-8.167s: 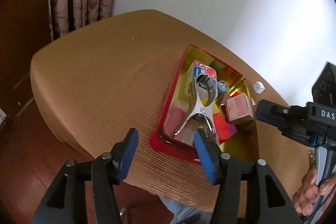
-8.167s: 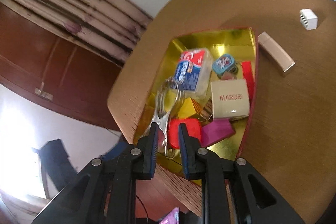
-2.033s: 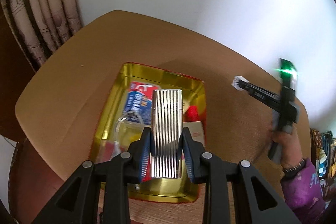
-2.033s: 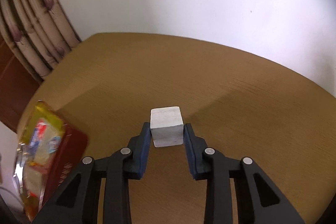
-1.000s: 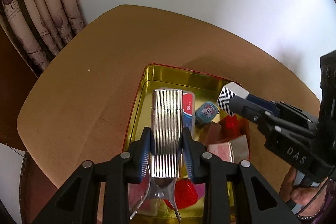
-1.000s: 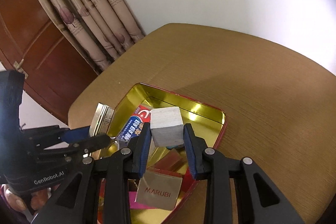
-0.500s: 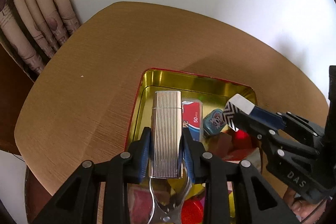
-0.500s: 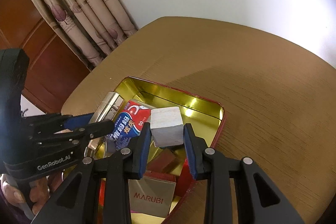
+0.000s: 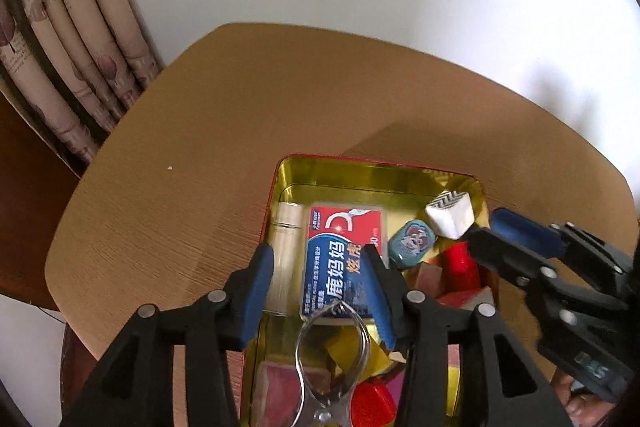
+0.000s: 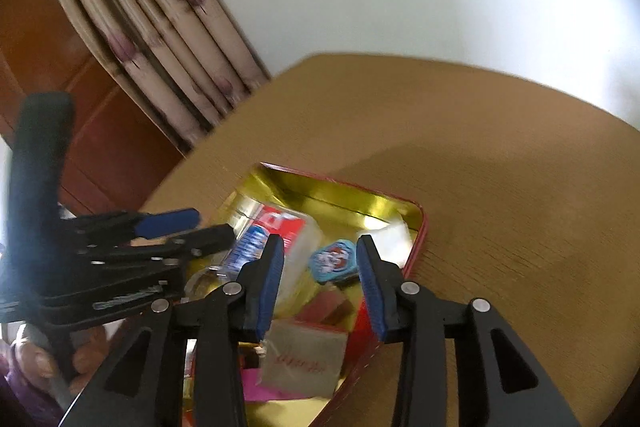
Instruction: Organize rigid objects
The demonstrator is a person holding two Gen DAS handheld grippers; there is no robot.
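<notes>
Now both loads are let go: the left gripper (image 9: 318, 291) is opening, its silver case (image 9: 285, 255) lying along the left wall of the tin (image 9: 360, 173), and the right gripper (image 10: 320, 281) is opening too, its white block (image 9: 448, 215) dropped in the far corner. Nothing appears left on the table (image 9: 180, 187).

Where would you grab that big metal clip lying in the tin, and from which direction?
Probably come from straight above and close on the metal clip across its narrow waist, just below the round loop. The loop is too wide and open to pinch well, and the tin's walls and the neighbouring toothpaste box block a sideways approach. Its handle end is cut off in view.
</notes>
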